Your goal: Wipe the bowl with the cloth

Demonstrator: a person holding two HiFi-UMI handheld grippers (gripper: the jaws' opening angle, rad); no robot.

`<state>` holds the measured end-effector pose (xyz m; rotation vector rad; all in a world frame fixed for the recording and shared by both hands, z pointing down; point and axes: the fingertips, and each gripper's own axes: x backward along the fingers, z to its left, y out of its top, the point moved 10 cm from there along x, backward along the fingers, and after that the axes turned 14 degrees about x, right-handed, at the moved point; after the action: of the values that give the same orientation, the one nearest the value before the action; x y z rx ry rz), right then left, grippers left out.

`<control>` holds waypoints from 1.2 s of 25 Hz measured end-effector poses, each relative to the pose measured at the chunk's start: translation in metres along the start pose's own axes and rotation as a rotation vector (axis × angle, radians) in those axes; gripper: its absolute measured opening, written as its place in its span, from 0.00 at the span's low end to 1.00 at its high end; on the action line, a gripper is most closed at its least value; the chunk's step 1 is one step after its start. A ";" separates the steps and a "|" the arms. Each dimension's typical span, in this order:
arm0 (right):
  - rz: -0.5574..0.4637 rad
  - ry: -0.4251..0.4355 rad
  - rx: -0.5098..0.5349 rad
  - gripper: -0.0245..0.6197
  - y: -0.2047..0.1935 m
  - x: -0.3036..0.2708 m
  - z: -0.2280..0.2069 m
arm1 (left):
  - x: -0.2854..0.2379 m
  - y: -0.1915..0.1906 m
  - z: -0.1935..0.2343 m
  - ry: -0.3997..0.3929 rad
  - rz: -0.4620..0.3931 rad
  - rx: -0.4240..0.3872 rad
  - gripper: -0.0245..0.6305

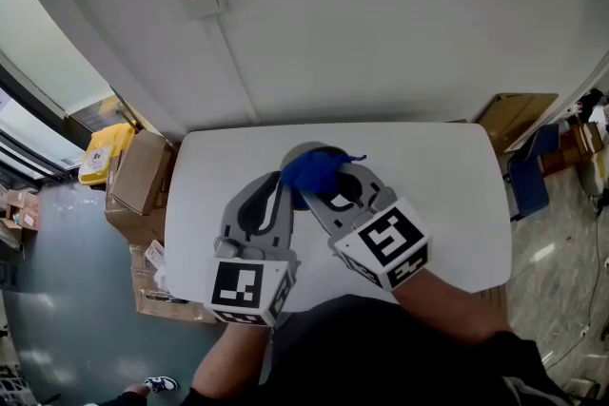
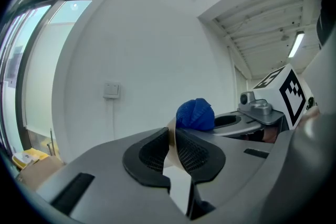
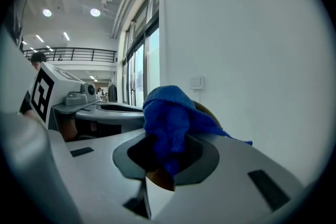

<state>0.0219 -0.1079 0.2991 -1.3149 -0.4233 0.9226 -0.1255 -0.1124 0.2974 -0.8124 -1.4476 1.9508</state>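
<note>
- Tan thin-walled bowl point(image 2: 171, 134), mid white table point(image 1: 447, 195), pinched by rim in left gripper point(image 2: 172, 150); hard rubbing could twist it loose.
- Bunched blue cloth point(image 3: 168, 113) clamped in right gripper point(image 3: 164, 160), inside bowl; may pull free.

Your left tongs point(image 1: 282, 188) and right tongs point(image 1: 328, 197) are smooth, light-grey moulded shells. Each broadens into a rounded paddle around a black oval recess. The inner pads point(image 2: 152, 157) are black with a fine mesh texture. At the rear of each sits a white marker cube, left point(image 1: 245, 290) and right point(image 1: 388, 247), printed with black squares. A grey camera housing point(image 2: 255, 105) rides on the right tongs. You wear black clothing point(image 1: 381, 357).
</note>
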 end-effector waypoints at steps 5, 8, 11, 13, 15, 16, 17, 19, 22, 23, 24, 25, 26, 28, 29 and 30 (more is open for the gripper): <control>0.019 0.042 0.024 0.14 -0.003 -0.001 0.008 | -0.004 0.006 0.001 0.005 0.002 -0.005 0.10; 0.032 0.078 0.045 0.14 -0.005 0.000 0.017 | -0.005 0.011 0.005 0.006 -0.003 -0.018 0.09; 0.040 0.092 0.065 0.14 -0.009 0.006 0.024 | -0.004 0.015 0.013 0.017 -0.007 0.009 0.08; 0.041 0.081 0.066 0.14 -0.011 0.009 0.023 | -0.003 0.017 0.019 0.023 -0.008 0.029 0.08; 0.039 0.060 0.063 0.14 -0.014 0.015 0.018 | -0.001 0.017 0.023 0.025 -0.007 0.039 0.08; 0.037 0.049 0.069 0.14 -0.015 0.019 0.015 | 0.000 0.016 0.024 0.025 -0.006 0.041 0.08; 0.034 0.035 0.077 0.14 -0.016 0.023 0.013 | 0.000 0.016 0.025 0.024 -0.004 0.042 0.08; 0.024 0.003 0.080 0.14 -0.017 0.030 0.009 | 0.001 0.015 0.027 0.024 -0.001 0.049 0.08; 0.003 -0.048 0.099 0.14 -0.018 0.042 0.003 | 0.003 0.015 0.029 0.022 0.004 0.057 0.08; -0.003 -0.066 0.101 0.14 -0.018 0.046 0.001 | 0.004 0.015 0.029 0.019 0.006 0.057 0.08; -0.008 -0.086 0.099 0.14 -0.018 0.049 -0.002 | 0.004 0.015 0.029 0.015 0.008 0.056 0.08; -0.012 -0.107 0.093 0.15 -0.019 0.053 -0.005 | 0.005 0.016 0.029 0.013 0.009 0.057 0.08; -0.013 -0.133 0.080 0.15 -0.020 0.056 -0.007 | 0.005 0.016 0.029 0.010 0.010 0.059 0.08; -0.022 -0.193 0.056 0.15 -0.020 0.066 -0.013 | 0.007 0.018 0.029 -0.003 0.010 0.065 0.08; -0.035 -0.221 0.053 0.15 -0.019 0.070 -0.016 | 0.008 0.019 0.029 -0.013 0.011 0.068 0.08; -0.047 -0.241 0.055 0.14 -0.017 0.073 -0.020 | 0.010 0.020 0.028 -0.024 0.011 0.072 0.08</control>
<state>0.0859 -0.0640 0.2940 -1.1431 -0.6088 1.0500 -0.1552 -0.1275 0.2836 -0.7686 -1.3807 2.0155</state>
